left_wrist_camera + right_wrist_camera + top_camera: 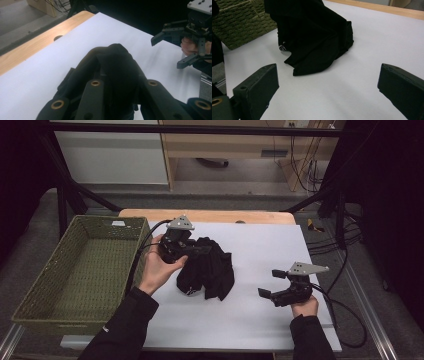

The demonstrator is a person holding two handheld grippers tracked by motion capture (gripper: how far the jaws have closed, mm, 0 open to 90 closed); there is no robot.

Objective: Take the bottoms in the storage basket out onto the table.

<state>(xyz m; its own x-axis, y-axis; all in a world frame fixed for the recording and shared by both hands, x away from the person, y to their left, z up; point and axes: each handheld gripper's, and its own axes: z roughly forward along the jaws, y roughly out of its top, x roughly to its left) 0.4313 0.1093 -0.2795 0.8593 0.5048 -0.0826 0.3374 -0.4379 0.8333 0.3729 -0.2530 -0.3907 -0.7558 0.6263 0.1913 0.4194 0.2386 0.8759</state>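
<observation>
At the far left of the high view, a green woven basket (75, 275) is sitting with its long side running alongside the white sheet (260, 315) that is covering the wooden table (210, 215). From the sheet's centre the basket is lying toward nine o'clock, and its rim is reaching just beside the person's left hand (156, 270).

That hand is gripping the left gripper (192, 251), which is pointing toward three o'clock into the top of a black cloth (207, 267). In the left gripper view the jaws are standing close together with a fold of the black cloth (117, 67) pinched between them, so the gripper is clamping the cloth. The cloth is being held up in a peak at the jaws while its lower folds are draping onto the sheet, near the sheet's middle and a little toward nine o'clock of centre.

Further right, toward four o'clock from the cloth, the right gripper (272, 282) is hovering over bare sheet, well apart from the cloth, with the right hand (305, 306) holding it from behind. Its jaws are standing wide apart with nothing between them; in the right gripper view they are framing bare sheet, with the black cloth (317, 37) lying beyond them toward eleven o'clock and a corner of the basket (242, 22) showing at ten o'clock.
</observation>
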